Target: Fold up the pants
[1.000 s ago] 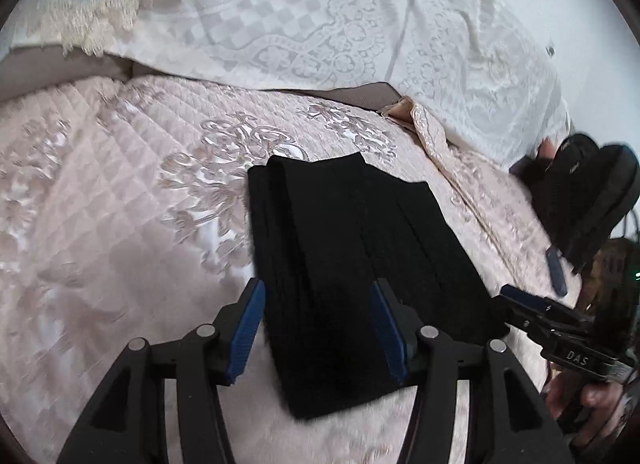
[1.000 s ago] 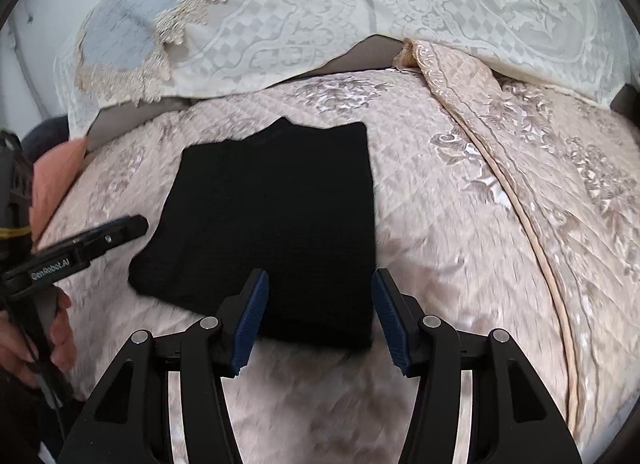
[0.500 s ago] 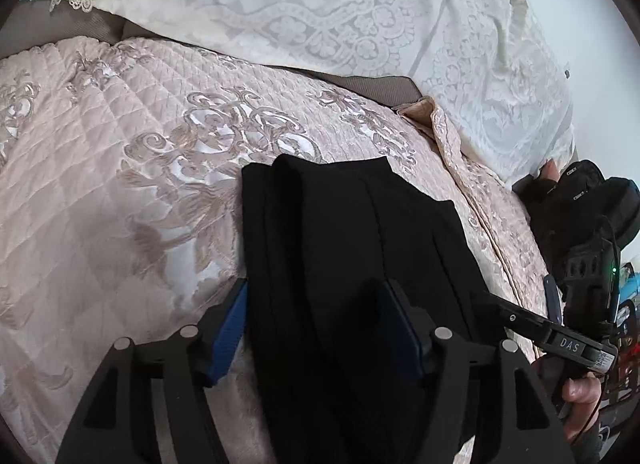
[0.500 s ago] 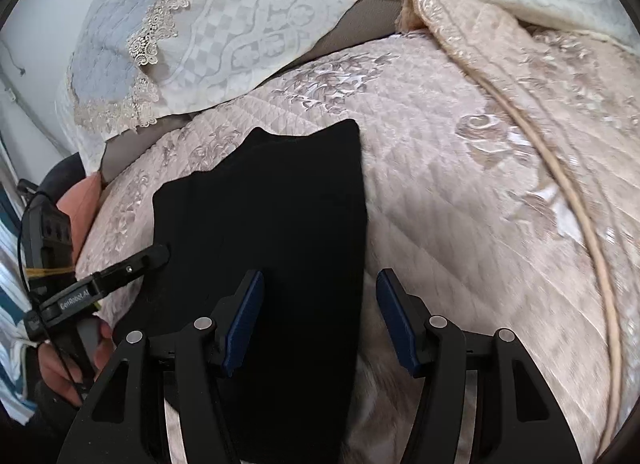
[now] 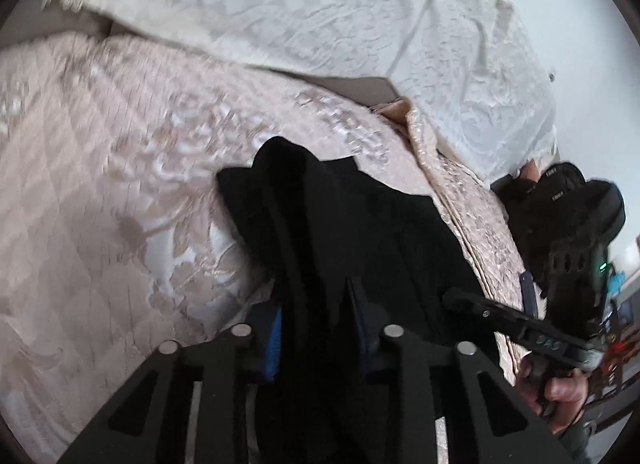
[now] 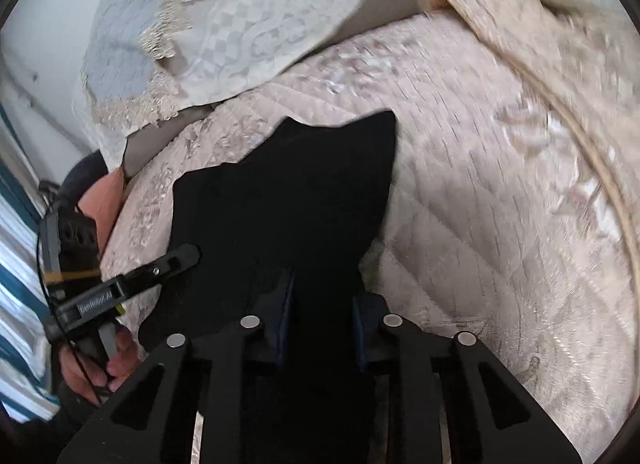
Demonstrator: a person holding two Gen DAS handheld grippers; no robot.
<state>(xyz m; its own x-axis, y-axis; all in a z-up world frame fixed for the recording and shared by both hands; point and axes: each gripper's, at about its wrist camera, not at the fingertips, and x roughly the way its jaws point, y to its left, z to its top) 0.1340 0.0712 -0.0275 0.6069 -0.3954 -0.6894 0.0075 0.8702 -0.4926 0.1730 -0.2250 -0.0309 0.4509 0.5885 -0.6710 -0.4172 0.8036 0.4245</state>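
1. On the bed [image 5: 100,168], the black pants [image 5: 360,232] have just been clamped at their near edge by both closing jaws.
2. That edge is bunched and lifted slightly; a further fold seems ready.

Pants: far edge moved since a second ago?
Yes. The pants far edge has bunched up off the quilt; both grippers' jaws have just closed on the fabric.

Bedroom: quilted bedspread [image 5: 120,184], lace pillows [image 5: 320,16]
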